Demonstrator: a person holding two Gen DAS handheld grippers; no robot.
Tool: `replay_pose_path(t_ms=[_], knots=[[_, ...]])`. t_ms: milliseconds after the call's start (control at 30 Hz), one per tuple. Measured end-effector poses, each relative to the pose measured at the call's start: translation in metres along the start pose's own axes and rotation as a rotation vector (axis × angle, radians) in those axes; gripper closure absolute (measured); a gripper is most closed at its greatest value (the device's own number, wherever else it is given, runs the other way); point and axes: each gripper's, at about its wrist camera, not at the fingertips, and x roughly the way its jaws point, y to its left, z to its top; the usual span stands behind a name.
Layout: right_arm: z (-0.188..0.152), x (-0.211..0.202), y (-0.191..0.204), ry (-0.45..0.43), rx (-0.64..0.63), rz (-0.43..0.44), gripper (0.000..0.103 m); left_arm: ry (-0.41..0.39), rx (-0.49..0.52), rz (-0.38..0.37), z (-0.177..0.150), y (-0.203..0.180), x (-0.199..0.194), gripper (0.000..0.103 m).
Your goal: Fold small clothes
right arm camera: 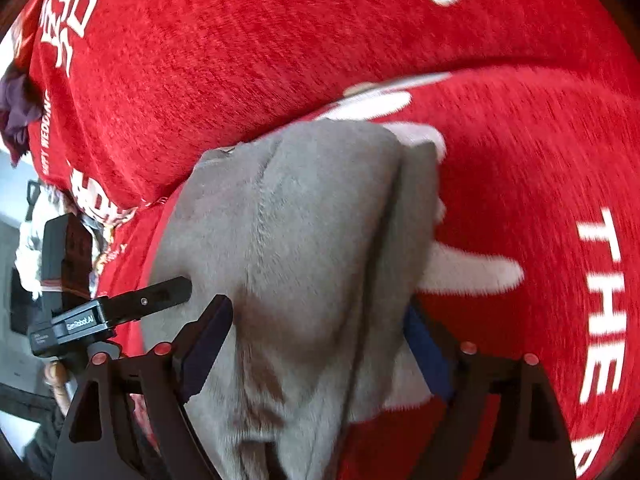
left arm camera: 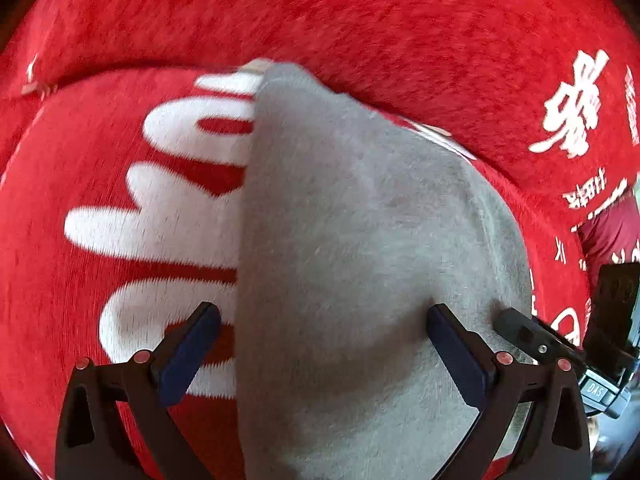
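Observation:
A small grey garment (left arm camera: pixel 352 240) lies folded lengthwise on a red cloth with white lettering (left arm camera: pixel 360 12). My left gripper (left arm camera: pixel 323 316) stands open just above it, one finger over the red cloth and the other over the grey fabric. In the right wrist view the same grey garment (right arm camera: pixel 288 232) runs between the jaws of my right gripper (right arm camera: pixel 318 316), which is open. A fold of the garment covers part of its right finger. The pads press on nothing. One of the right gripper's fingers (left arm camera: pixel 520 326) shows at the garment's right edge.
The red cloth (right arm camera: pixel 240 60) covers the whole work surface and rises in a fold behind the garment. A dark maroon garment (right arm camera: pixel 16 116) lies at the far left edge. The left gripper's body (right arm camera: pixel 80 324) sits close to the right gripper's left side.

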Motion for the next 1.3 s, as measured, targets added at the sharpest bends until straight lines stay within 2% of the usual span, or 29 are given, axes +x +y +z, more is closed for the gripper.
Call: replay_pose_path(t_ms=[67, 100, 133, 167, 200, 267, 467, 733, 1000, 1300], knots=[[-0.003, 0.002, 0.007, -0.02, -0.046, -0.046, 0.031, -0.018, 0.046, -0.029, -0.002, -0.01, -0.003, 0.027], [-0.004, 0.001, 0.011, -0.03, -0.07, -0.056, 0.04, -0.035, 0.058, -0.02, -0.004, -0.013, -0.006, 0.037], [-0.006, -0.002, 0.015, -0.045, -0.089, -0.066, 0.048, -0.045, 0.082, -0.017, -0.006, -0.017, -0.008, 0.041], [-0.007, -0.006, 0.019, -0.056, -0.108, -0.081, 0.053, -0.059, 0.104, -0.007, -0.007, -0.021, -0.011, 0.049], [-0.008, -0.009, 0.023, -0.065, -0.124, -0.088, 0.063, -0.067, 0.118, 0.001, -0.008, -0.024, -0.013, 0.057], [-0.009, -0.016, 0.033, -0.084, -0.152, -0.104, 0.069, -0.081, 0.131, 0.009, -0.01, -0.028, -0.021, 0.064], [-0.016, -0.039, 0.067, -0.14, -0.221, -0.116, 0.072, -0.092, 0.14, -0.002, -0.016, -0.031, -0.039, 0.067], [-0.039, -0.072, 0.109, -0.171, -0.259, -0.093, 0.072, -0.112, 0.149, -0.032, -0.039, -0.018, -0.09, 0.067], [-0.088, -0.095, 0.162, -0.194, -0.335, -0.093, 0.072, -0.16, 0.182, -0.004, -0.09, 0.003, -0.141, 0.067], [-0.153, -0.085, 0.201, -0.167, -0.361, -0.088, 0.072, -0.166, 0.185, 0.041, -0.141, 0.043, -0.167, 0.067]])
